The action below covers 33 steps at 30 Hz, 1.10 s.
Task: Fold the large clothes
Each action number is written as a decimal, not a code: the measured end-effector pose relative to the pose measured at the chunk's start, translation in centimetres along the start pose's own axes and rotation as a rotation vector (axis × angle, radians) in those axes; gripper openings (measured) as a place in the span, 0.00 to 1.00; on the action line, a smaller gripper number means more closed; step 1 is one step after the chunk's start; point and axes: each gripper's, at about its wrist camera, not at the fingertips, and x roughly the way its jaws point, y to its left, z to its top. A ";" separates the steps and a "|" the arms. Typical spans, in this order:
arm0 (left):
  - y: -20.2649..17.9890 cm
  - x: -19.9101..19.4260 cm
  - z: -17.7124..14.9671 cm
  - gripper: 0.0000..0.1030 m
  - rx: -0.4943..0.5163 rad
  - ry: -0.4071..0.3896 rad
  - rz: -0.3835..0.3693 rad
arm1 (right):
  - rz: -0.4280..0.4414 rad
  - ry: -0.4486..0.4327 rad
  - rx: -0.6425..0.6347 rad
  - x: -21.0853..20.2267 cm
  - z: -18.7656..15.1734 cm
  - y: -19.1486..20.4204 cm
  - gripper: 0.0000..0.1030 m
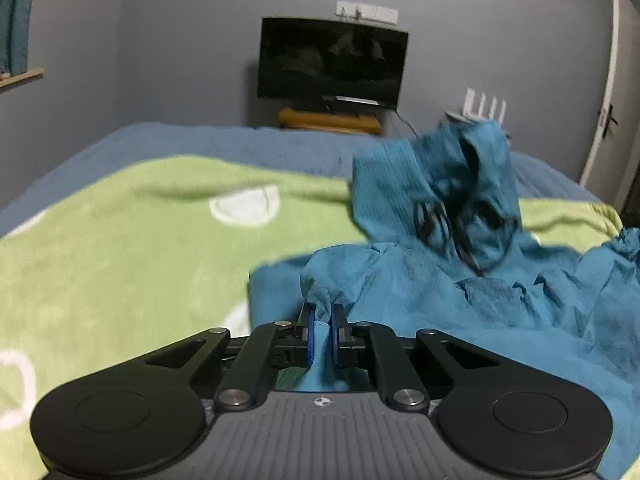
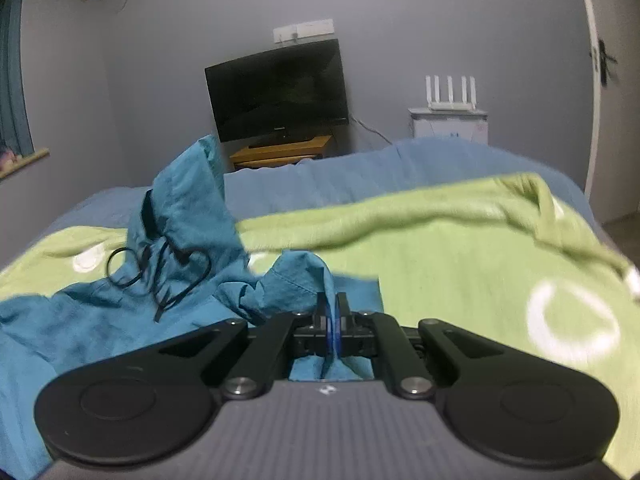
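Note:
A large teal garment (image 1: pixel 460 292) with a black drawstring (image 1: pixel 444 224) lies bunched on a green blanket (image 1: pixel 120 248). My left gripper (image 1: pixel 322 312) is shut on a pinch of its teal fabric near its left edge. The garment also shows in the right wrist view (image 2: pixel 120 312), with its hood part standing up (image 2: pixel 188 196) and the drawstring (image 2: pixel 160 276) across it. My right gripper (image 2: pixel 332 308) is shut on a fold of the same garment at its right edge. The cloth sags between both grippers.
The green blanket with white rings (image 2: pixel 480 264) covers a bed with a blue sheet (image 2: pixel 360 172). Beyond the bed stand a dark TV (image 1: pixel 332 64) on a wooden stand (image 1: pixel 328 122), a white router (image 2: pixel 450 94) on a white unit, and a door (image 1: pixel 604 92) at right.

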 end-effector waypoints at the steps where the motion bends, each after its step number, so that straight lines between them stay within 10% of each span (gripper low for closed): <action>1: 0.0 0.2 0.6 0.08 -0.007 -0.018 0.012 | -0.013 0.003 -0.012 0.8 0.8 0.3 0.00; 9: -0.2 4.4 -1.6 0.18 -0.006 0.139 0.176 | -0.098 0.126 0.057 8.5 0.1 0.9 0.00; 13: 0.1 3.5 -3.1 0.77 -0.026 0.153 0.207 | -0.097 0.163 0.088 8.2 -1.3 0.5 0.26; 17: 0.6 -0.4 -3.6 0.79 -0.090 0.035 0.190 | -0.078 0.048 0.038 2.0 -3.1 0.7 0.59; 22: -3.4 -3.9 -4.2 0.83 -0.122 -0.053 0.050 | 0.049 0.029 0.057 -5.4 -6.6 3.4 0.60; 27: -11.2 -3.0 -6.2 0.83 0.061 0.019 -0.070 | 0.161 0.040 -0.104 -6.8 -10.0 9.7 0.60; 33: -14.2 -1.9 -10.9 0.84 0.228 0.131 0.016 | 0.097 0.133 -0.241 -3.7 -13.9 10.1 0.59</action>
